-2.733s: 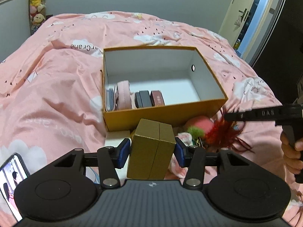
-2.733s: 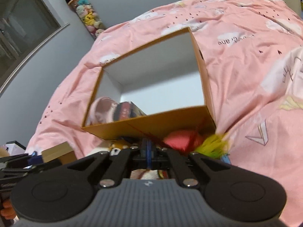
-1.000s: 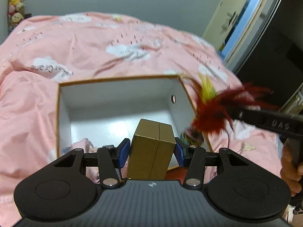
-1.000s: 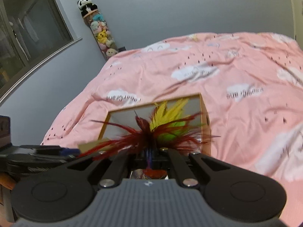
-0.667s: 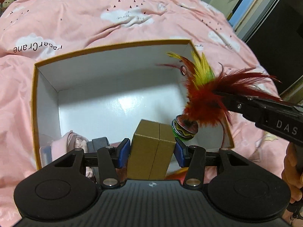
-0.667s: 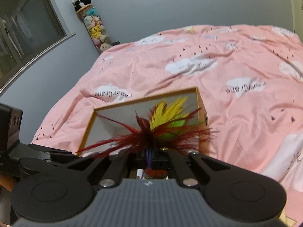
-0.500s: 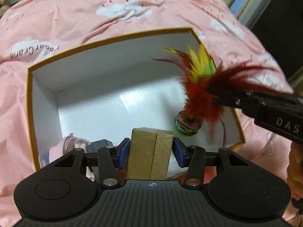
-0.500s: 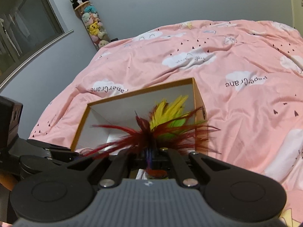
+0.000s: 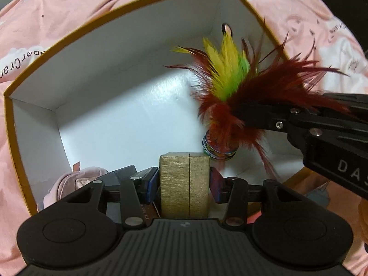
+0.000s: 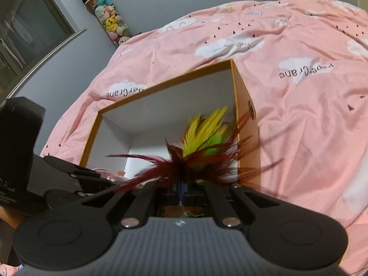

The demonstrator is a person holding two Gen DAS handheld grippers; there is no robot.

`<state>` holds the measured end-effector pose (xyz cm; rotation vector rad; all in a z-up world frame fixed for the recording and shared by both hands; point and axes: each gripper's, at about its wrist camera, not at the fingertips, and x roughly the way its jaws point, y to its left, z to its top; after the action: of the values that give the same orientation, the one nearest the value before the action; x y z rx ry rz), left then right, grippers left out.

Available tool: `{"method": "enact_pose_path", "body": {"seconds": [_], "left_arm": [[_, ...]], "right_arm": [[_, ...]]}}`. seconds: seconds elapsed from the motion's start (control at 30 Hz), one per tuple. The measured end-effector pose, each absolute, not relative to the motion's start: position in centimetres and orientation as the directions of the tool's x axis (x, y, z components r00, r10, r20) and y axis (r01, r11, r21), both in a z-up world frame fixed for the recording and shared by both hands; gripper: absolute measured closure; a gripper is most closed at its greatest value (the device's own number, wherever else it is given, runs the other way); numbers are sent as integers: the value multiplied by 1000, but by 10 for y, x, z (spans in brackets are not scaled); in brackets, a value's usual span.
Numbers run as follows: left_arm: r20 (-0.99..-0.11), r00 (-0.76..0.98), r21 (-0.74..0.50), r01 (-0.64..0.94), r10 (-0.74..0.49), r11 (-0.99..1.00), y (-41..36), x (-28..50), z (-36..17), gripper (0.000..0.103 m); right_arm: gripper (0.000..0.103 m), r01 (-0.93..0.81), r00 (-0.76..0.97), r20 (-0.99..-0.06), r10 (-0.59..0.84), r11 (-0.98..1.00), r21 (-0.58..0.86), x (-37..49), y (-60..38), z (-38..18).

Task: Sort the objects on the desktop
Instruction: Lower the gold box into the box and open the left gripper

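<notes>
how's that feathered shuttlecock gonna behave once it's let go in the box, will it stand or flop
The feathered shuttlecock probably hangs base-down: its stacked disc base sits lowest while the right gripper pinches only the plumes. Those feathers splay loosely, so they likely bend and offer a soft, slippery hold. Dropped on the flat white floor of the box, it may land upright, though tipping seems possible.

Behind the left gripper (image 9: 184,184), the gold box (image 9: 184,186) hides its own base and the carton floor beneath it. A pink item (image 9: 69,184) and dark cases (image 9: 122,172) left of the fingers are largely covered by the tool body; what they are cannot be told. In the right wrist view, blurred dark red feathers of the shuttlecock (image 10: 195,154) mask the right gripper (image 10: 181,191) fingertips and the weighted base.
</notes>
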<state>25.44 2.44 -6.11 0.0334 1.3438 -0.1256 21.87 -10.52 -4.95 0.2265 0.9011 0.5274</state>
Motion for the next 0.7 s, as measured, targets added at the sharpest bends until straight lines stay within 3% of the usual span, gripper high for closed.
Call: {"method": "enact_pose_path", "body": {"seconds": [0.7], "left_arm": [[-971, 198, -111, 113, -131, 987, 28, 248, -67, 46]], "right_arm": [[103, -346, 494, -695, 523, 851, 394, 221, -102, -55]]}}
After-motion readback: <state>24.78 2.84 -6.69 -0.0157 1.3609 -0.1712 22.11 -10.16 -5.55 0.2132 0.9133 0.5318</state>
